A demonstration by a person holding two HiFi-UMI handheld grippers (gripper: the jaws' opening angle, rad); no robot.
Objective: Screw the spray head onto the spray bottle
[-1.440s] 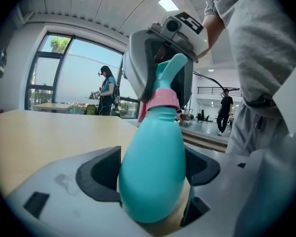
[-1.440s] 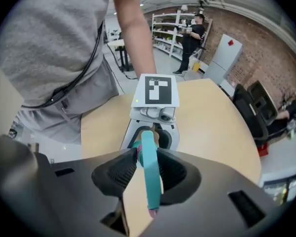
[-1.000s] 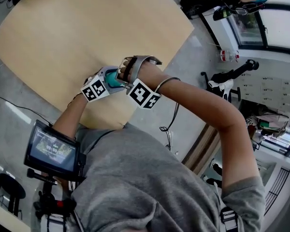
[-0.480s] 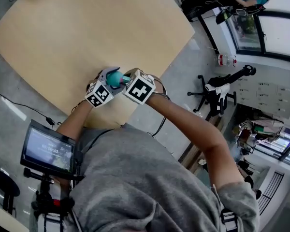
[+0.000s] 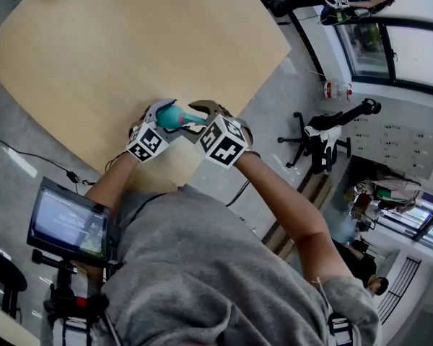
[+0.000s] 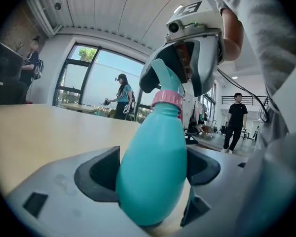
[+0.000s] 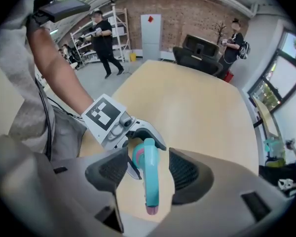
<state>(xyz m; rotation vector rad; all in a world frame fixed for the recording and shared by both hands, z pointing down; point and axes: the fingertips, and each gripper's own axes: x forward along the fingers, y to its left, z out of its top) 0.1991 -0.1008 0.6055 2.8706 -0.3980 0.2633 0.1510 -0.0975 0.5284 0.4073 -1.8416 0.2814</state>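
Jaws of the right gripper [image 7: 147,168] have just been opened around the spray head [image 7: 149,181]; the spray bottle [image 6: 153,167] is clamped in the left gripper [image 5: 157,115] at the table's [image 5: 130,42] near edge, so a fresh twist seems prepared

The bottle [image 5: 172,116] sits between the left gripper [image 6: 154,171]'s jaws, above the table [image 5: 130,42], by its near edge. The spray head [image 6: 164,79] is on top of it, between the right gripper [image 7: 147,174]'s jaws, which have just been opening and do not touch it.

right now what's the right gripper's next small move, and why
Probably turn the right gripper and close on the spray head to twist it tighter: its jaws have just been opening, head loose between them; the left gripper clamps the spray bottle.
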